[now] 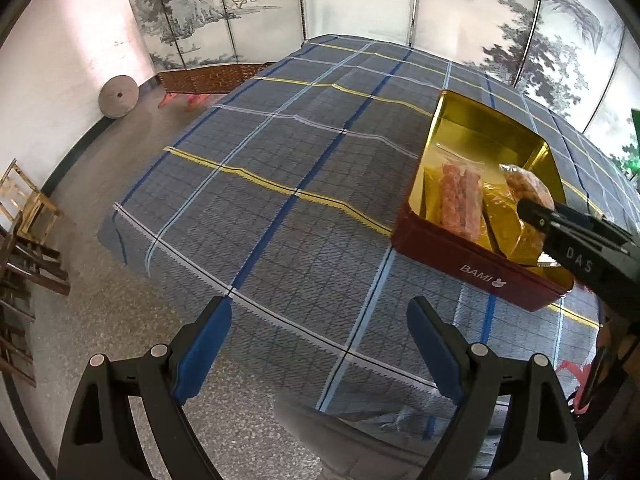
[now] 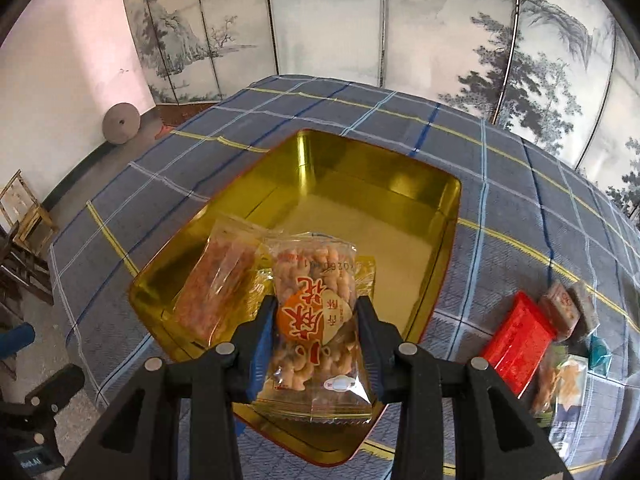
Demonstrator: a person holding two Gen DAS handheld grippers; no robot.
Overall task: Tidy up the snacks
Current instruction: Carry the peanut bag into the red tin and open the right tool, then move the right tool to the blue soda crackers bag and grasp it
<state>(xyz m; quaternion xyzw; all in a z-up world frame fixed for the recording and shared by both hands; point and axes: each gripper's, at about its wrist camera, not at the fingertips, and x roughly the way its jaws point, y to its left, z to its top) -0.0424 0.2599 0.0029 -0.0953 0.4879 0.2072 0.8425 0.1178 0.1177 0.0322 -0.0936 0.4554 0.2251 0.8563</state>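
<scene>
A red tin with a gold inside (image 2: 400,184) (image 1: 472,264) stands on the plaid cloth. In the right wrist view my right gripper (image 2: 316,312) is shut on a clear packet of small twisted biscuits (image 2: 316,276), held over the tin's near half. A clear packet of reddish pieces (image 2: 216,280) (image 1: 460,200) and yellow wrappers (image 1: 504,220) lie in the tin. In the left wrist view my left gripper (image 1: 320,328) hangs open and empty over the cloth, left of the tin. The right gripper's finger (image 1: 560,224) reaches in over the tin from the right.
More snacks lie on the cloth right of the tin: a red packet (image 2: 520,340), brownish wrapped blocks (image 2: 560,312), a teal one (image 2: 600,354) and clear packets (image 2: 560,380). A painted folding screen (image 2: 360,20) stands behind the table. Wooden chairs (image 1: 24,216) and a round stone (image 1: 118,96) are at left.
</scene>
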